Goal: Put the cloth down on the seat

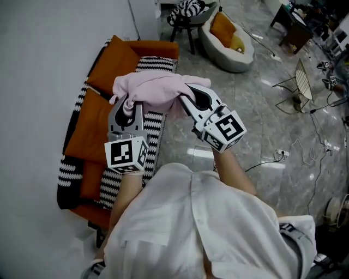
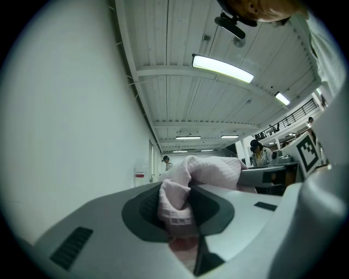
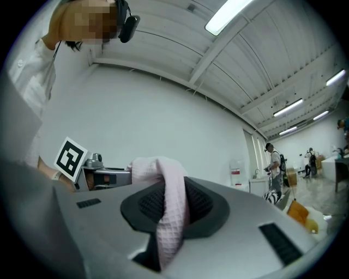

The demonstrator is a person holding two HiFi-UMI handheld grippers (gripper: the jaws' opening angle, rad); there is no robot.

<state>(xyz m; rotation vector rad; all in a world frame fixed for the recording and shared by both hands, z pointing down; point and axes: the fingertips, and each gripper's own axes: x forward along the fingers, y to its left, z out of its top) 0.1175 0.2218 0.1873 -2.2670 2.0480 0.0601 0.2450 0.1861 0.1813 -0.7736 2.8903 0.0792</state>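
A pale pink waffle cloth (image 1: 155,89) hangs bunched between my two grippers above the sofa. My left gripper (image 1: 126,106) is shut on the cloth's left end, and in the left gripper view the cloth (image 2: 180,199) is pinched between the dark pads. My right gripper (image 1: 190,98) is shut on the cloth's right end; in the right gripper view a fold of the cloth (image 3: 172,210) runs down between its pads. The seat (image 1: 92,128) is an orange sofa with a black-and-white striped throw, below and to the left of the cloth.
An orange cushion (image 1: 112,62) leans at the sofa's far end. A round pet bed (image 1: 226,35) and a striped stool (image 1: 188,13) stand on the marble floor beyond. Cables (image 1: 305,147) trail at the right. A white wall (image 1: 49,54) runs along the left.
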